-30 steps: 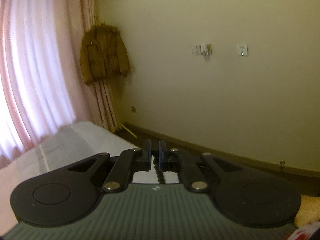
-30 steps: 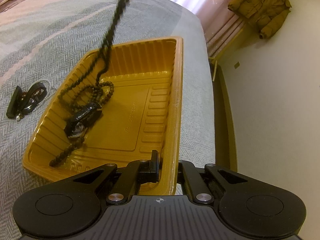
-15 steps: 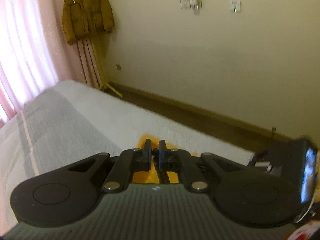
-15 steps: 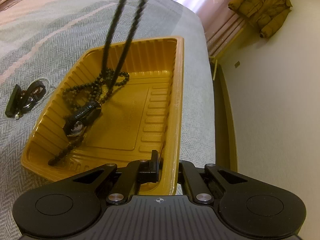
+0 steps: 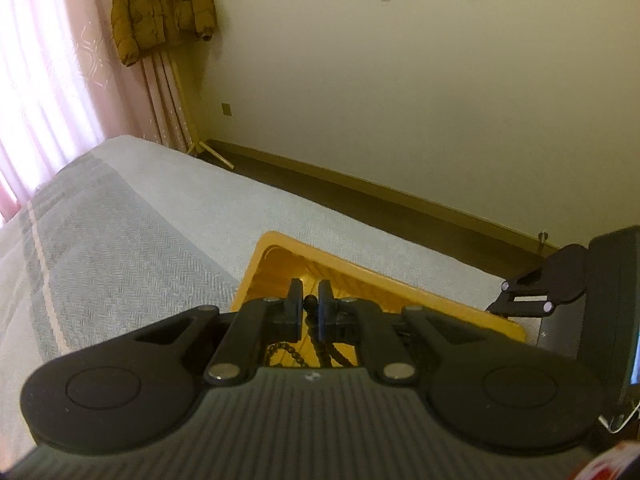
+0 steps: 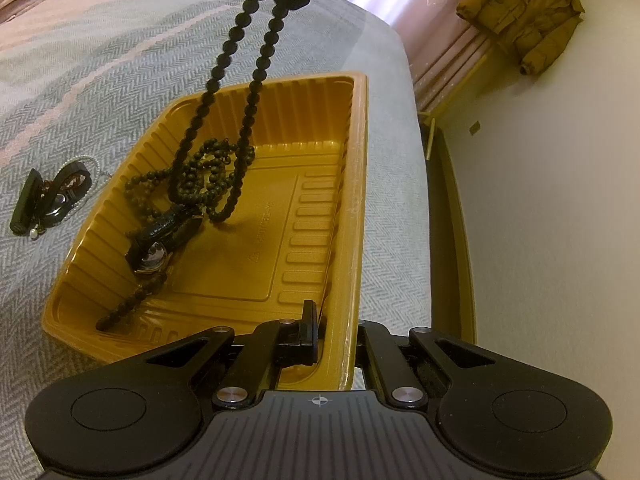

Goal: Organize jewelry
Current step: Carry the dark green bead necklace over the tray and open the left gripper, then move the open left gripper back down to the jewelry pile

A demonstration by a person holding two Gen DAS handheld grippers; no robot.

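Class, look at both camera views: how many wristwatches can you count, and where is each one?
2. One watch lies inside the gold tray, tangled among the black beads. A second watch appears to lie on the bedspread left of the tray. Others may be hidden.

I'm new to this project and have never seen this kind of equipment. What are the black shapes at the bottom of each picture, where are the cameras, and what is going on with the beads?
The black shapes are two hand-held grippers, each with a camera looking forward along its fingers. One picture is from the left gripper, the other from the right gripper. The left one pinches a black bead necklace, which hangs from it into a yellow tray on a grey bedspread; the lower loops already lie coiled on the tray floor beside a wristwatch. The right gripper clamps the tray's rim. Beside the tray lies a small pile of jewelry. A brown jacket hangs by the curtain.
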